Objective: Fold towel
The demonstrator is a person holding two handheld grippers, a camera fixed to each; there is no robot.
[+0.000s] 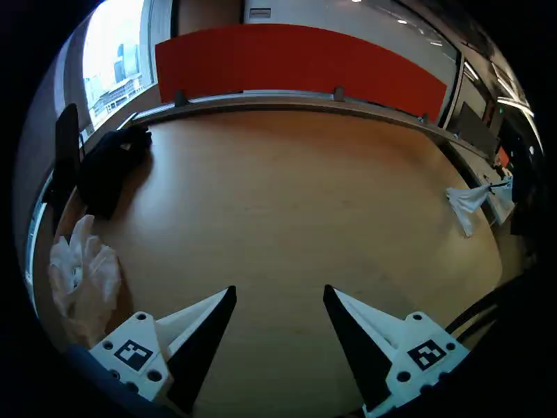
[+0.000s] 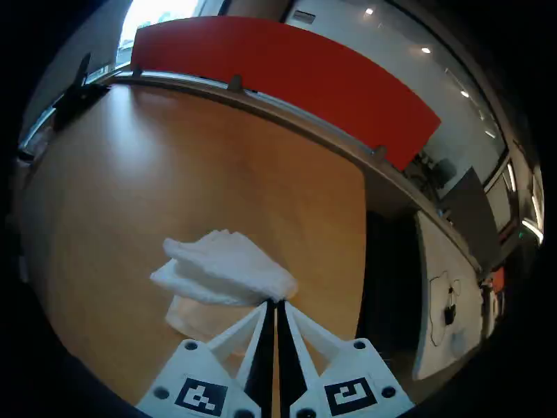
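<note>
The right gripper (image 2: 276, 304) is pinching the white towel (image 2: 224, 270) by a small bit of its edge, with its fingers clenched together on the cloth right at their tips. In the left gripper view the towel is dangling from that gripper in a bunched clump, out by the far right side of the table (image 1: 292, 209). It is well apart from the left gripper (image 1: 279, 292), whose fingers are spread wide and grasping nothing as they hover over bare wood.

What is worrying me most is that thin hold. With so little cloth between the fingertips, a quick swing or a tug looks likely to pull the towel free. It is also hanging close to the table's edge, so if it drops there it may slide off onto the floor rather than land on the wood.

The other risk is the clump itself. The layers are lying over one another, so I cannot tell which corner is which. If the left gripper is going in for a second corner, it could easily catch the wrong layer, and the fold would come out twisted or lopsided. Spreading the towel towards the black bag (image 1: 110, 167) and the plastic bag (image 1: 80, 273) could snag it too.
</note>
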